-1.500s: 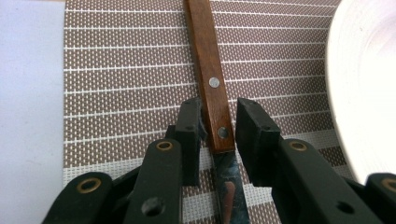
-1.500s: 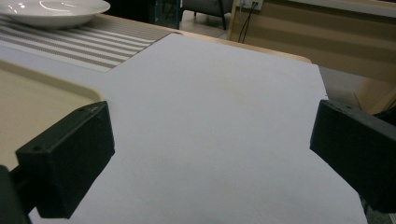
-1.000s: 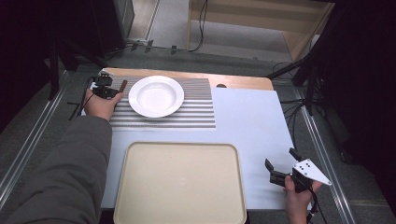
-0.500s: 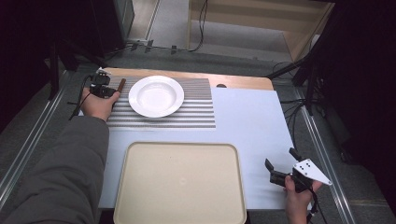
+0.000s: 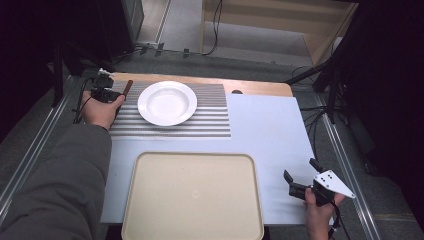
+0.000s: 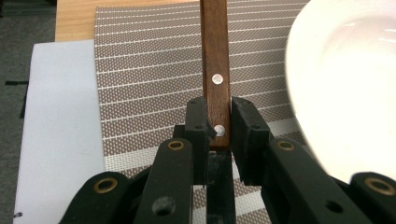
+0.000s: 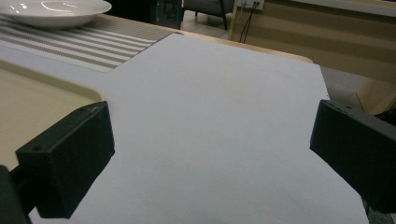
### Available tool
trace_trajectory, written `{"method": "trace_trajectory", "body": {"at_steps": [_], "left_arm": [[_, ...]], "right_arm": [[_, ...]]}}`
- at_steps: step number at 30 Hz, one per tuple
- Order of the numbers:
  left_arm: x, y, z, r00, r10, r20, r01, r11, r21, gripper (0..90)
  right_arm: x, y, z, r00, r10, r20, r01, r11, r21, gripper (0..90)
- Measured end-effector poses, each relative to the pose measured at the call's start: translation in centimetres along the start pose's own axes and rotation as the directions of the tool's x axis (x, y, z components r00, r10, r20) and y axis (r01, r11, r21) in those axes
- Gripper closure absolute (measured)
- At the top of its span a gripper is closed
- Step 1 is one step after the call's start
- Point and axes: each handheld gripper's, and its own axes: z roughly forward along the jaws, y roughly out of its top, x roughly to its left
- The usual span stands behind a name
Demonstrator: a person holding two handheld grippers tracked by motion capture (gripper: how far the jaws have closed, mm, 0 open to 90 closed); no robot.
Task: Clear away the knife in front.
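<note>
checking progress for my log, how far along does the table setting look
Done: the plate sits on the striped mat. In hand: the left gripper has its jaws shut on a wooden handle just left of the plate; whether it's being laid down or lifted I can't tell. Left: the tray is bare, and the right gripper waits open over the white sheet, holding nothing.

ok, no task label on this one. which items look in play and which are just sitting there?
In play (a judgement from the grip):
- left gripper, shut on the wooden handle
- plate and striped mat beside it

Sitting idle:
- tray, nothing on it
- right gripper, open, holding nothing, over the white sheet
- cables on the floor beyond the table
</note>
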Motion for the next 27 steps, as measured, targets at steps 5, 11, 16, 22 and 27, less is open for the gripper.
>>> {"method": "trace_trajectory", "body": {"at_steps": [5, 11, 16, 22, 27], "left_arm": [[-0.6, -0.1, -0.9, 0.9995, 0.02, 0.025, -0.02, 0.9998, -0.006, 76.8], [-0.9, -0.6, -1.8, 0.9989, 0.02, 0.042, -0.02, 0.9996, -0.019, 76.7], [-1.1, -1.2, -2.5, 0.9987, 0.02, 0.047, -0.019, 0.9997, -0.018, 76.7], [-1.6, -2.0, -3.2, 0.9973, 0.026, 0.068, -0.025, 0.9994, -0.026, 76.7], [-2.0, -2.9, -3.5, 0.9966, 0.035, 0.075, -0.033, 0.999, -0.031, 76.7]], "right_arm": [[0.0, 0.0, 0.0, 1.0, -0.004, -0.001, 0.004, 1.0, 0.0, 0.0], [0.0, 0.0, 0.0, 1.0, -0.003, -0.002, 0.003, 1.0, 0.0, 0.0], [0.0, 0.0, 0.0, 1.0, -0.004, -0.003, 0.004, 1.0, 0.0, 0.0], [0.0, 0.0, 0.0, 1.0, -0.004, -0.005, 0.004, 1.0, 0.0, 0.0], [0.1, 0.0, 0.0, 1.0, -0.006, -0.006, 0.006, 1.0, 0.001, 0.0]]}}
